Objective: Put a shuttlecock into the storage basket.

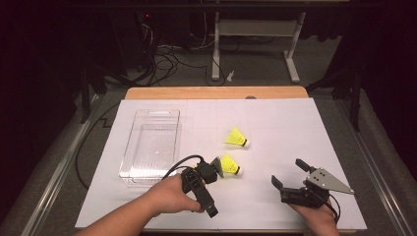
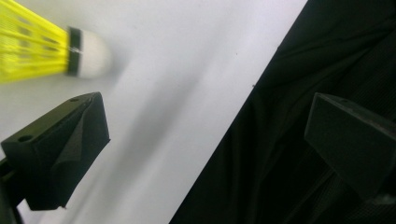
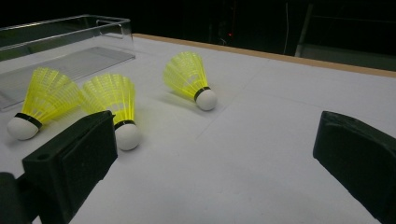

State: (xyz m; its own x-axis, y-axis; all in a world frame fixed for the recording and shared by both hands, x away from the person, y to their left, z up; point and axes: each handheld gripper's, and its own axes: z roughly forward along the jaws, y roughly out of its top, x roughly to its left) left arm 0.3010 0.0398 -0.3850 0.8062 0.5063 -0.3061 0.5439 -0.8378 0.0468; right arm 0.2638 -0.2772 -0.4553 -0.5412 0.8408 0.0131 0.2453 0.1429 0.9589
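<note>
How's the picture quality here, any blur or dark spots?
High view: white table cover brightly lit, surroundings nearly black. Left gripper view: the yellow shuttlecock at top left is soft and blurred. Right gripper view: three shuttlecocks sharp with soft shadows; clear bin catches faint glare.

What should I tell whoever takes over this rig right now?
Left gripper: open, empty, with the nearest shuttlecock just off one jaw.
Right gripper: open, empty, low over the table at the right.
The right gripper view has three yellow shuttlecocks lying on the table; the clear bin is empty.
Done: nothing binned.
Left: probably grasp each one and put it in the bin.
</note>
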